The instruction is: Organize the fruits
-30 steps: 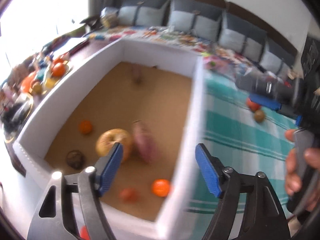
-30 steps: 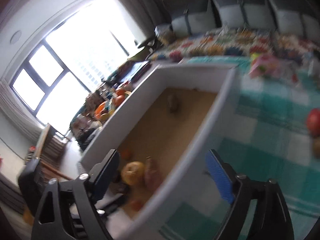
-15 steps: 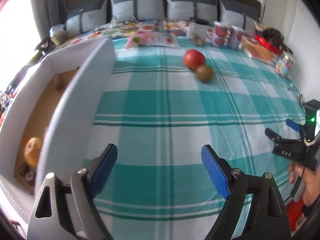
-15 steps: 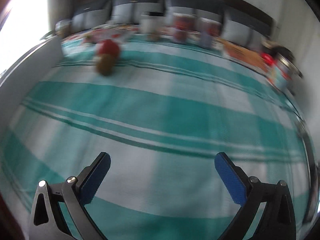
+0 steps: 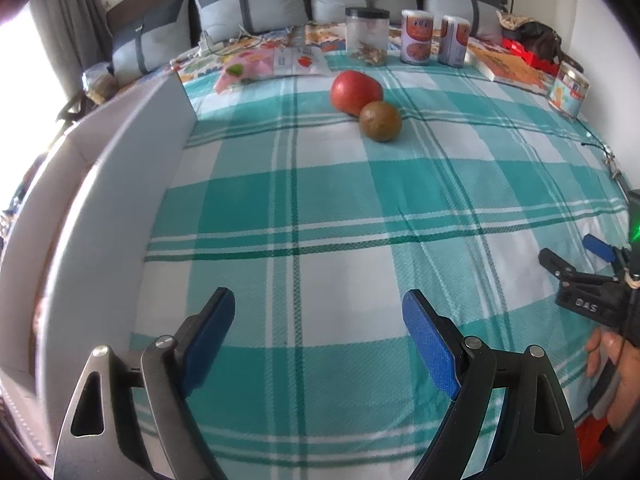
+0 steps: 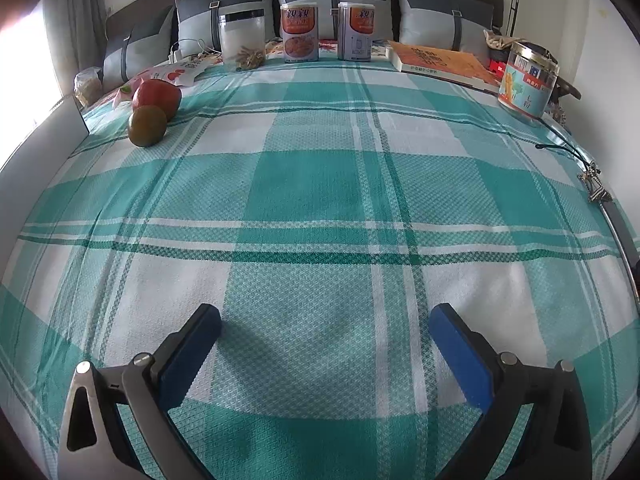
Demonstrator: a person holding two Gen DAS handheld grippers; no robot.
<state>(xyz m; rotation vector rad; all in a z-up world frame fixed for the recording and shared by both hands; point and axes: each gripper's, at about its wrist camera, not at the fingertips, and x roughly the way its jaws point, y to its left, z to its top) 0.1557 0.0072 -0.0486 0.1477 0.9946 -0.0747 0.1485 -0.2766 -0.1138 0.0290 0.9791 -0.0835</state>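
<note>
Plaid bedspread fills both views, white box wall along its left edge. Red apple and brown-green round fruit sit touching on the cloth, far ahead, outside the box. My left gripper and right gripper both gape wide — nothing between the pads.
</note>
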